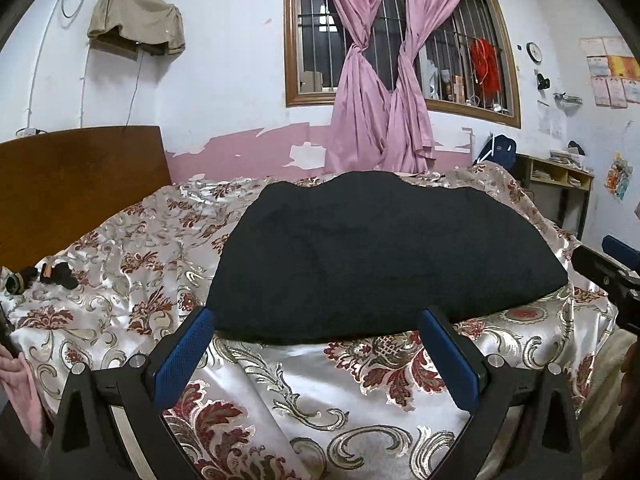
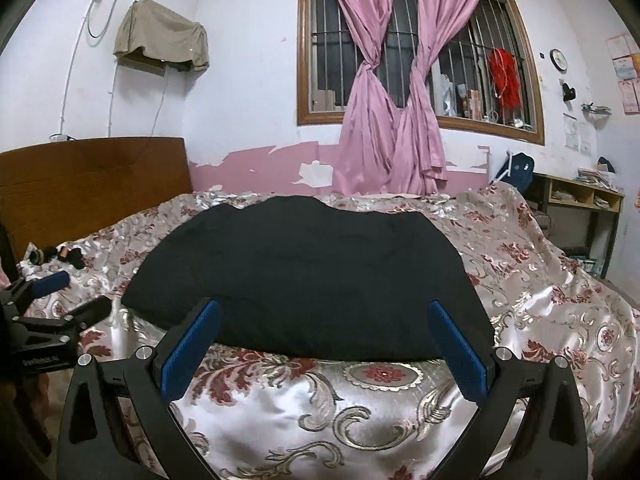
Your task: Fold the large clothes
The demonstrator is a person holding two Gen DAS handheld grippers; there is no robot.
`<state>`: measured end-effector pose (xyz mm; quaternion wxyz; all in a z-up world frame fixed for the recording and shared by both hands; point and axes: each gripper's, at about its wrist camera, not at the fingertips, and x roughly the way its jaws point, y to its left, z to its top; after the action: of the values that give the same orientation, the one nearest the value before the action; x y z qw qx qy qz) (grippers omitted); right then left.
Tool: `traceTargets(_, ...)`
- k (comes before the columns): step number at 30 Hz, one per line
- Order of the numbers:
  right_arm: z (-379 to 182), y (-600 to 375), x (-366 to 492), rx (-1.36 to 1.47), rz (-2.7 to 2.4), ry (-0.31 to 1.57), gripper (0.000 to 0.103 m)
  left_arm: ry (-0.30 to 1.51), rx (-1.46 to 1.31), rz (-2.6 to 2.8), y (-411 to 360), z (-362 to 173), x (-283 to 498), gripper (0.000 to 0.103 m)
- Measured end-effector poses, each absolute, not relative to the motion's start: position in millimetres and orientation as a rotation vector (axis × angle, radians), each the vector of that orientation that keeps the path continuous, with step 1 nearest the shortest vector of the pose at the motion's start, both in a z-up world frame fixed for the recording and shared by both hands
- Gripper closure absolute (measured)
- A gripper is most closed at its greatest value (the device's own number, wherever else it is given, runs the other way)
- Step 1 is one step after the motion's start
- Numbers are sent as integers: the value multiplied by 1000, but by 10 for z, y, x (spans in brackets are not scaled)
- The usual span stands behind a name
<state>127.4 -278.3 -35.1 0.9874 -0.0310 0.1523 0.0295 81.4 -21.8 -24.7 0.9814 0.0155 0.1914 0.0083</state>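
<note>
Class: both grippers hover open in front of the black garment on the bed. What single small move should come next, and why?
Probably ease both grippers forward and down to the near edge of the black garment. The left gripper and right gripper are open and empty, just short of that edge, and the garment lies flat on the floral bedspread, so nothing is gripped yet.

Each gripper has a matte black frame with two angular, triangular arms carrying triangular cut-outs. The left gripper (image 1: 318, 322) bears flat fingers faced with blue, finely dimpled pads (image 1: 184, 360), and round silver screws (image 1: 138, 360) sit at the arm joints. The right gripper (image 2: 324, 314) matches it: blue textured pads (image 2: 460, 350), silver screws (image 2: 502, 354), black frame. Small white lettering, too blurred to read, marks the left gripper's side in the right wrist view.
</note>
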Motion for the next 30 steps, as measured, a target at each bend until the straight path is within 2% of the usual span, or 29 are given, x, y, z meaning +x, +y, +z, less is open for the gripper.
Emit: traceTargets(30,-474,-2843,1385,-35,37,337,2,394,35,36,-176,-296,899,0)
